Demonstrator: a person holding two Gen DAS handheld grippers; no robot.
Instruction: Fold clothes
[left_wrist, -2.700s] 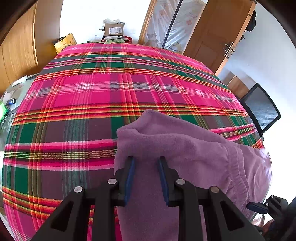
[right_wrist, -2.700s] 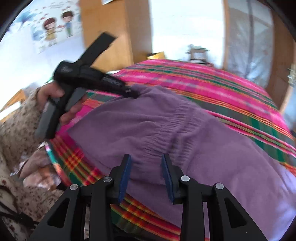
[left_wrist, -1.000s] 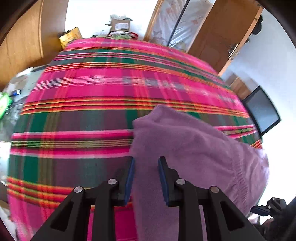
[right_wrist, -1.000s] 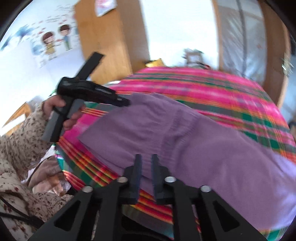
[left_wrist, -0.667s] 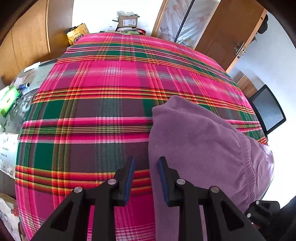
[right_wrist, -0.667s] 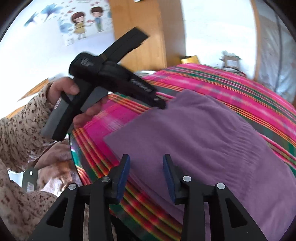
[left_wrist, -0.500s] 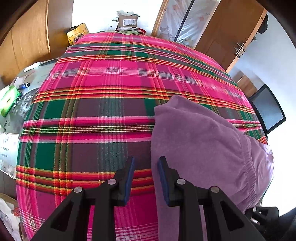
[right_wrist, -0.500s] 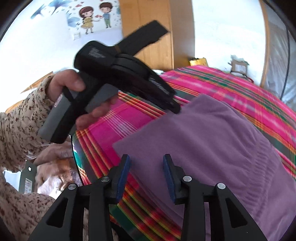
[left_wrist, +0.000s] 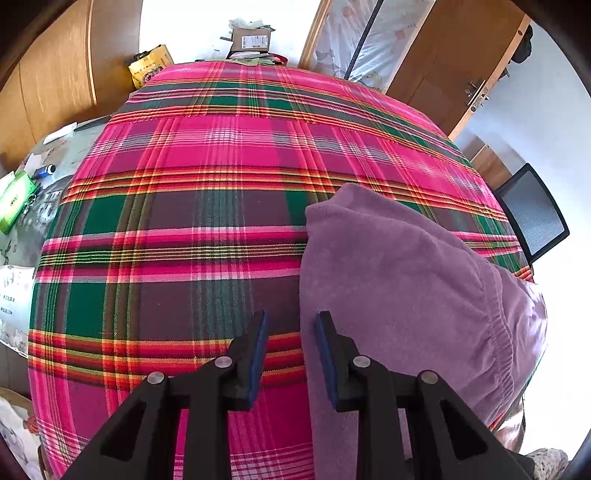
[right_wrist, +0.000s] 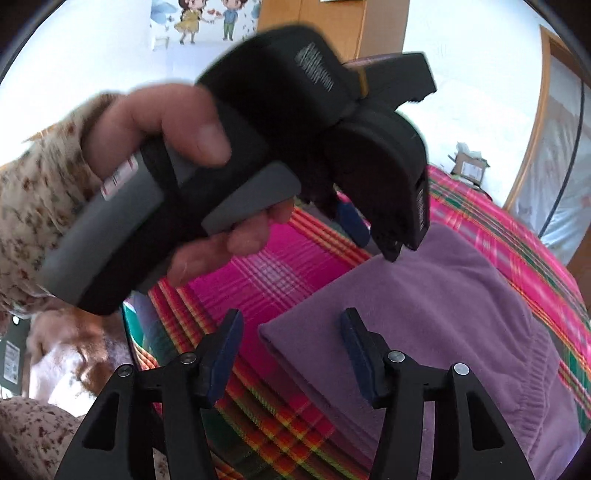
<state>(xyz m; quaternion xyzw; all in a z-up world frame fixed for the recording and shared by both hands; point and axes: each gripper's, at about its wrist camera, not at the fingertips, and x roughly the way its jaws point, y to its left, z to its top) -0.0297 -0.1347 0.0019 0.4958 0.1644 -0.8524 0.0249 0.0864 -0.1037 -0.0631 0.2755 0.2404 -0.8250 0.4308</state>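
Observation:
A folded purple fleece garment with an elastic waistband lies flat on the pink and green plaid bedspread. My left gripper hovers over the garment's left edge, which runs just inside the right finger; the jaws stand apart and the pads press on nothing. In the right wrist view the left gripper, held in a person's hand, hangs above the garment's far corner. My right gripper is opening wide over the near corner of the garment, with the corner below the gap and untouched.
A cardboard box and a yellow bag stand past the bed's far end. A black office chair is at the right, with a wooden door behind it. A cluttered side surface with a green box runs along the left.
The right gripper swung left along the garment to its near corner, close under the left gripper, and its jaws went from narrow to wide. The garment's edge slid from the left jaws' gap toward the right finger.

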